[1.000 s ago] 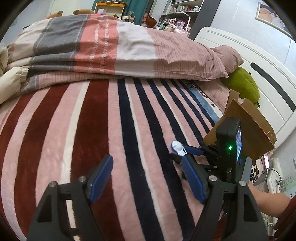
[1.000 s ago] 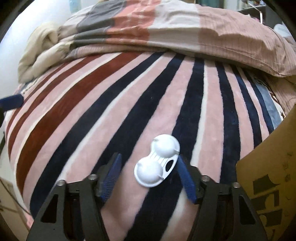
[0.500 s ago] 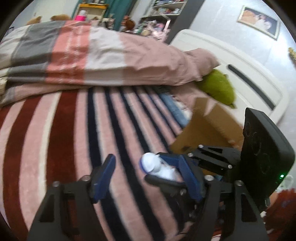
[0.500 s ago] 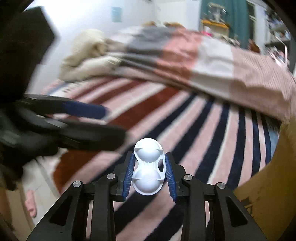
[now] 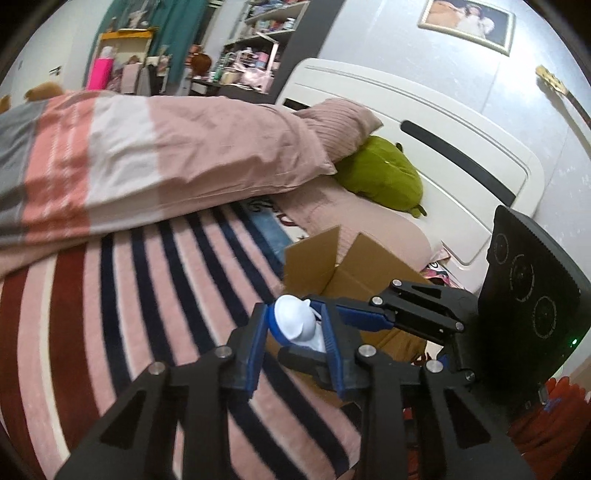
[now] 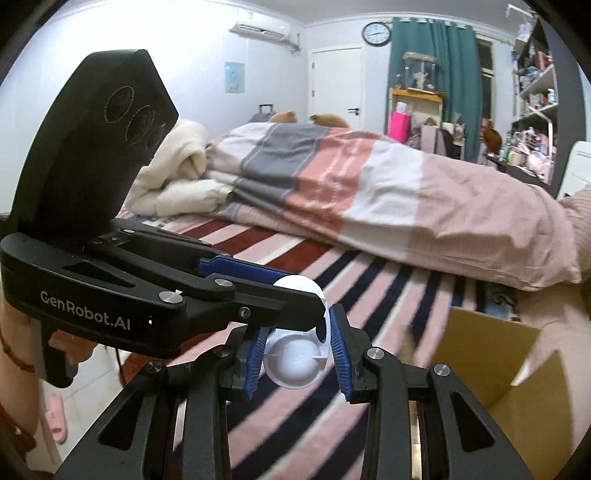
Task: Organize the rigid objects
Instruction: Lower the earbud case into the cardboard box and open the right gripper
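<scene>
Left wrist: your left gripper (image 5: 293,345) and right gripper (image 5: 295,334) both clench the white case (image 5: 295,323), held above the striped bed (image 5: 147,295) beside the box (image 5: 354,273).

Right wrist: your right gripper (image 6: 297,356) grasps the case (image 6: 295,362); the left gripper (image 6: 299,295) pinches its top.

white headboard (image 5: 436,122) against a grey wall, teal curtains (image 6: 436,62), cluttered shelves (image 6: 535,85), wall clock (image 6: 376,32).
</scene>
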Available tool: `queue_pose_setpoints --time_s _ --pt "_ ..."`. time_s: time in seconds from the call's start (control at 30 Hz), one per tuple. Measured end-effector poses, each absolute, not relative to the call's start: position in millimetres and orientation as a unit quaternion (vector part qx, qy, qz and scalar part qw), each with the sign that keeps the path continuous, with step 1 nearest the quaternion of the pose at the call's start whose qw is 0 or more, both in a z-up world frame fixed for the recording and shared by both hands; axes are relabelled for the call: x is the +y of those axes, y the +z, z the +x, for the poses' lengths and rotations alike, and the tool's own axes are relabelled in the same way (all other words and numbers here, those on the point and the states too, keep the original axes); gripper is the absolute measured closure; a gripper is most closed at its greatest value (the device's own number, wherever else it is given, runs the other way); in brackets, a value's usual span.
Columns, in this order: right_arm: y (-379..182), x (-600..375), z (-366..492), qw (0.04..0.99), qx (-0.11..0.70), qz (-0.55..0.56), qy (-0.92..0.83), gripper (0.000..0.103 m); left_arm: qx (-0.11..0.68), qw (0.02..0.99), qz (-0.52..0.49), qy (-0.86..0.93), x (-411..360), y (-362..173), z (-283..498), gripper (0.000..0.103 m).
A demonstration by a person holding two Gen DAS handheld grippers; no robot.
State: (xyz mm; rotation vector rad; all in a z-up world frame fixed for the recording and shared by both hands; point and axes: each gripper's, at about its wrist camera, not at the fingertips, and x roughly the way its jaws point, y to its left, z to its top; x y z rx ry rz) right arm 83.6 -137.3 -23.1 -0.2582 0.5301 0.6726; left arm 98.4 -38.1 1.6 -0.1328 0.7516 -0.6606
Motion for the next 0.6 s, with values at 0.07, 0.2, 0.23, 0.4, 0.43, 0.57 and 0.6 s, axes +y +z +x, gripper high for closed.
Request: queue_pose_setpoints --time_s 0.07,0.2,0.23,0.4,0.43,0.57,0.6 --pt "-18 -153 87 0.906 0.257 -0.127 0.310 0.074 0.363 0.872 -0.054 -0.324 -55 4 105 0.077" --pt "-13 -180 95 0.911 0.272 -0.136 0.278 0.074 0.378 0.860 -0.041 -0.340 -90 2 121 0.077" --pt "-13 -186 96 0.912 0.276 -0.138 0.270 0.074 0.383 0.857 -0.037 -0.344 -99 0 125 0.077" --pt "-19 -216 108 0.909 0.308 -0.149 0.236 0.074 0.408 0.842 -0.024 -0.352 -134 -12 143 0.077" --pt "-21 -219 110 0.909 0.313 -0.148 0.233 0.074 0.413 0.840 -0.020 -0.350 -139 -14 145 0.077" --pt "-30 -232 119 0.900 0.346 -0.146 0.221 0.074 0.424 0.841 -0.006 -0.337 -151 -20 148 0.064" --pt "-33 -232 121 0.897 0.353 -0.146 0.221 0.072 0.423 0.843 -0.004 -0.332 -151 -20 148 0.054"
